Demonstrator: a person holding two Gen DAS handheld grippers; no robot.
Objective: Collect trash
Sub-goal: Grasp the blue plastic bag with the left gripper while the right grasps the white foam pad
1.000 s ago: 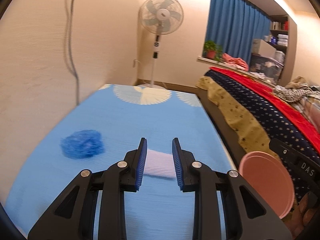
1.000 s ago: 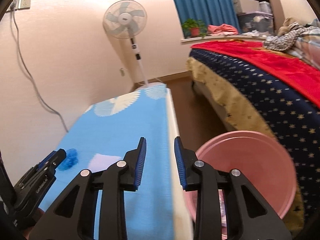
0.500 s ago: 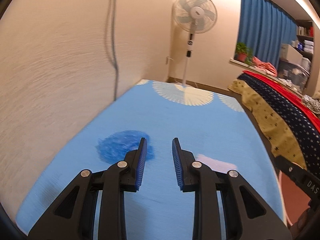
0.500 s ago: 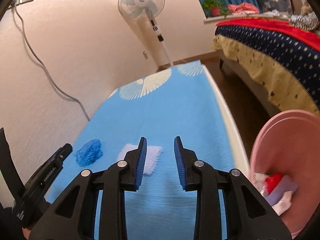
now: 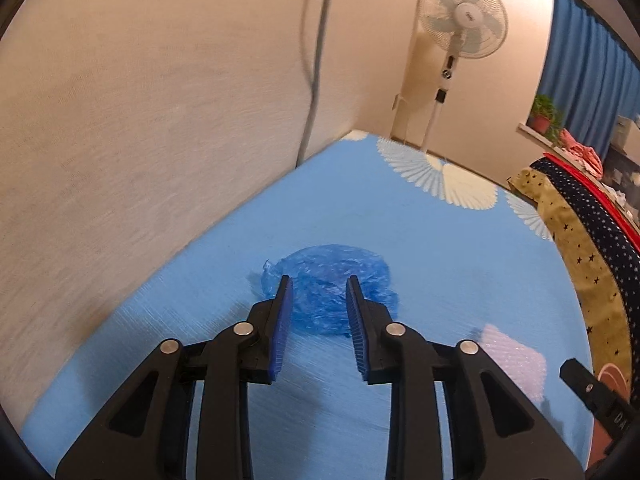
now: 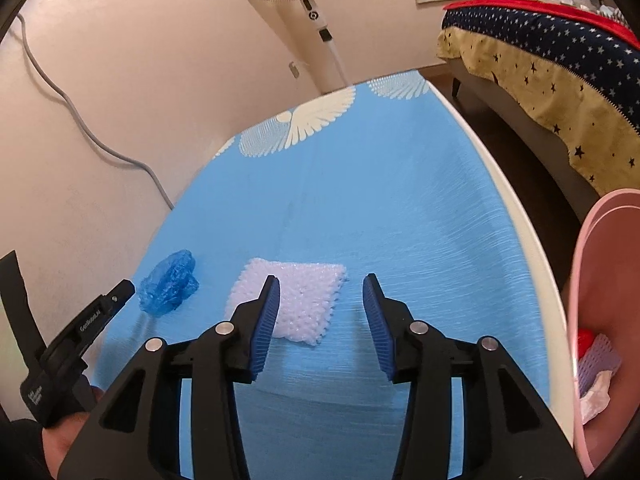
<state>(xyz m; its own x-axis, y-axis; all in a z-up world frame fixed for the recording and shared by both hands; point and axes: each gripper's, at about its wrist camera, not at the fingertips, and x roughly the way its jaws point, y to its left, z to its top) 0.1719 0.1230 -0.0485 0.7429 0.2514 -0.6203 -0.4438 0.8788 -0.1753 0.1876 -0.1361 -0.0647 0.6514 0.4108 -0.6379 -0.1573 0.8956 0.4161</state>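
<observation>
"GenRobot.AI" lettering on left gripper [image 6: 120, 294]

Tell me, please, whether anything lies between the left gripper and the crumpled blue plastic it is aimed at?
Nothing visible does. The left gripper is open over the crumpled blue plastic, with only bare blue tablecloth around it.

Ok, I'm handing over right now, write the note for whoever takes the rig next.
Left claw: empty, jaws just opened wider, lined up on the crumpled blue plastic on the blue table cover.
Right claw: empty, jaws just opened wider, aimed at the white bubble wrap beside it.
Pink bin: off the table's right edge, already holding some trash.
Left to do: grab both pieces and drop them in the bin.
</observation>
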